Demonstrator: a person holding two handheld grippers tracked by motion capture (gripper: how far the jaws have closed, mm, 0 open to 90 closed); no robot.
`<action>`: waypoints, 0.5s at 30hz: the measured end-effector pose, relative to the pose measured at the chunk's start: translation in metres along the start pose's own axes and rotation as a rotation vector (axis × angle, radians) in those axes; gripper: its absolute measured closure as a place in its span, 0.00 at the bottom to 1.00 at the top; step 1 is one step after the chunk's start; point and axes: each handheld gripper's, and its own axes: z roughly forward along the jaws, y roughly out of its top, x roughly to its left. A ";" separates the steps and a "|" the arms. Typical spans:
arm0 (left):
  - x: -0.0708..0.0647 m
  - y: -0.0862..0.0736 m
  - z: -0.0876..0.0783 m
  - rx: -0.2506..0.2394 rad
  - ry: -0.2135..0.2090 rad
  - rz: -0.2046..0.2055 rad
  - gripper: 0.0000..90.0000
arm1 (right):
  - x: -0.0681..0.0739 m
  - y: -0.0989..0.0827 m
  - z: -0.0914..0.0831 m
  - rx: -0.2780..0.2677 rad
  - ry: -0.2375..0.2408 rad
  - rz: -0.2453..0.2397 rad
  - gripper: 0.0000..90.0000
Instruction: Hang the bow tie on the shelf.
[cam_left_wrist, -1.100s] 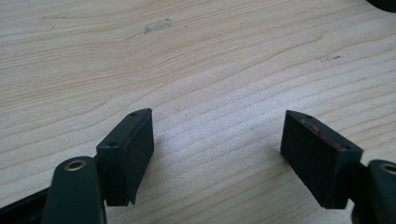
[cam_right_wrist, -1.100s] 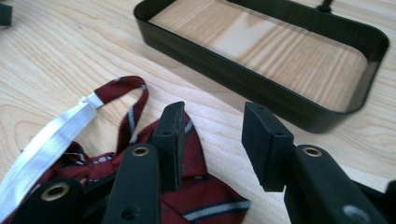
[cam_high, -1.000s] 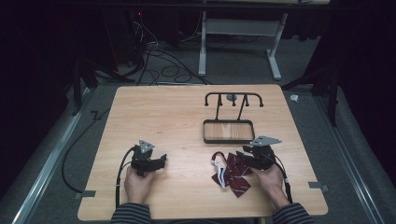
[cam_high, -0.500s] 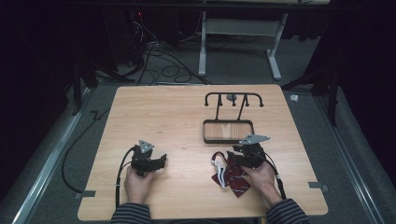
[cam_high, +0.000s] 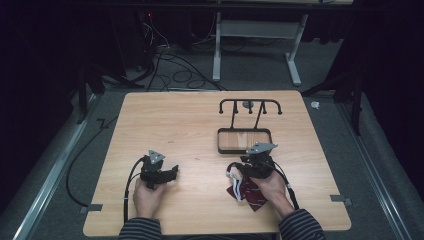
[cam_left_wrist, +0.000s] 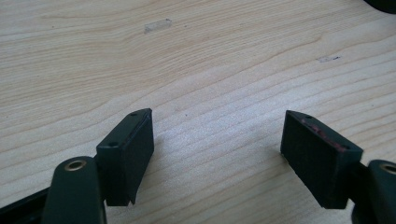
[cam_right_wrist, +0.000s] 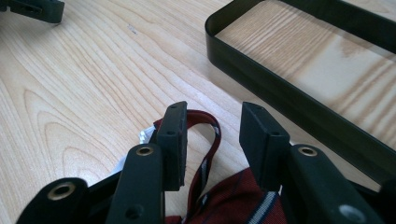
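A dark red tie with pale stripes (cam_high: 248, 193) lies crumpled on the wooden table (cam_high: 200, 125), near the front right. My right gripper (cam_high: 242, 168) sits at its upper end, held by a hand. In the right gripper view this gripper (cam_right_wrist: 214, 112) is open, its jaws a short gap apart, and a thin loop of the tie (cam_right_wrist: 216, 136) lies on the table between them, not pinched. My left gripper (cam_high: 171, 173) rests low at the front left. Its jaws stand wide apart over bare wood (cam_left_wrist: 217, 126), open with nothing between them.
A black stand with a row of hooks (cam_high: 250, 106) rises from a shallow black-rimmed tray (cam_high: 220, 142) just behind the right gripper; the tray rim (cam_right_wrist: 280, 88) is close to the jaws. Cables trail off the table's front left. Beyond the table are floor cables and desk legs.
The right gripper has moved left and a little forward, over the upper end of the tie. The left gripper has stayed put.
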 end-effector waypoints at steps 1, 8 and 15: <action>0.000 0.000 0.000 0.000 0.000 0.000 0.29 | 0.000 0.001 0.001 0.005 0.004 0.003 0.71; 0.000 0.000 0.000 -0.001 0.000 0.000 0.29 | 0.003 0.006 0.011 0.025 0.016 -0.011 0.71; 0.000 0.000 0.000 -0.002 0.000 0.000 0.29 | 0.005 0.012 0.019 0.036 0.027 -0.022 0.70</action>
